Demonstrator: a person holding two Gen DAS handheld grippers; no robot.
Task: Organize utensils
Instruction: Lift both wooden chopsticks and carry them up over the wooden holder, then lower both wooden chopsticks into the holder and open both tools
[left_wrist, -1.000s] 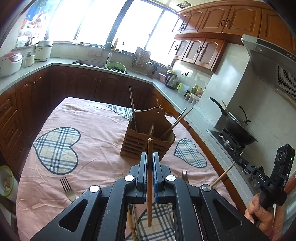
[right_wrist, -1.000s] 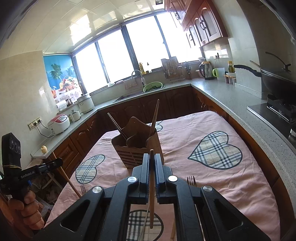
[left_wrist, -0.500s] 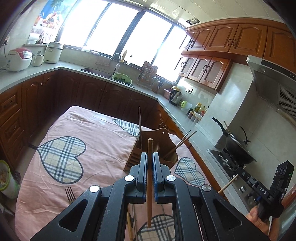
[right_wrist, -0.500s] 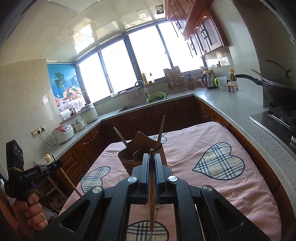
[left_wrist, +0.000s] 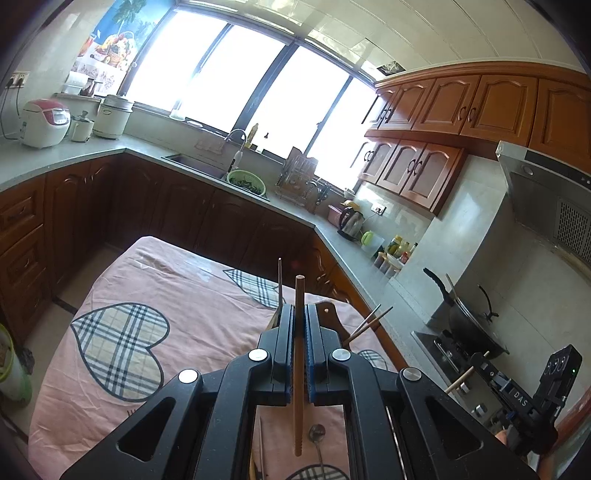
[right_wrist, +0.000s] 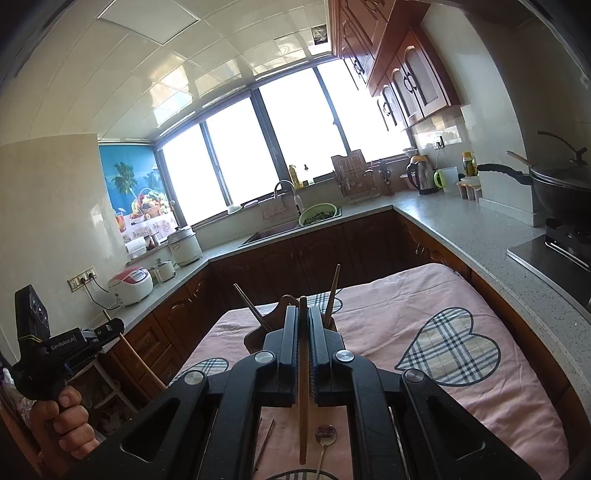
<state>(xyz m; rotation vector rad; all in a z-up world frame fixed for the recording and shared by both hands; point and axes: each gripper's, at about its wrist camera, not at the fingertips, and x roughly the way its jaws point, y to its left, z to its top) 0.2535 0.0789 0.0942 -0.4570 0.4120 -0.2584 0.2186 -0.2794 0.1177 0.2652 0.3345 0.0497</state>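
The holder (left_wrist: 325, 312) is mostly hidden behind the left gripper (left_wrist: 299, 317), only its top edge showing past the jaws; in the right view the holder (right_wrist: 275, 317) is likewise masked by the right gripper (right_wrist: 303, 319). Chopsticks in it stick up on either side of the jaws. Below the jaws, between the gripper arms, a spoon (right_wrist: 325, 434) lies on the desk (right_wrist: 406, 295), its handle cut off at the frame edge; a thin stick beside it is hard to identify.

The left jaws are nearly closed, clamping a chopstick (left_wrist: 298, 369) that runs upright between them, its top just beyond the jaw tips and its ridged end hanging below. The right jaws are likewise pressed onto a second chopstick (right_wrist: 303, 387), held the same way, directly in front of the holder
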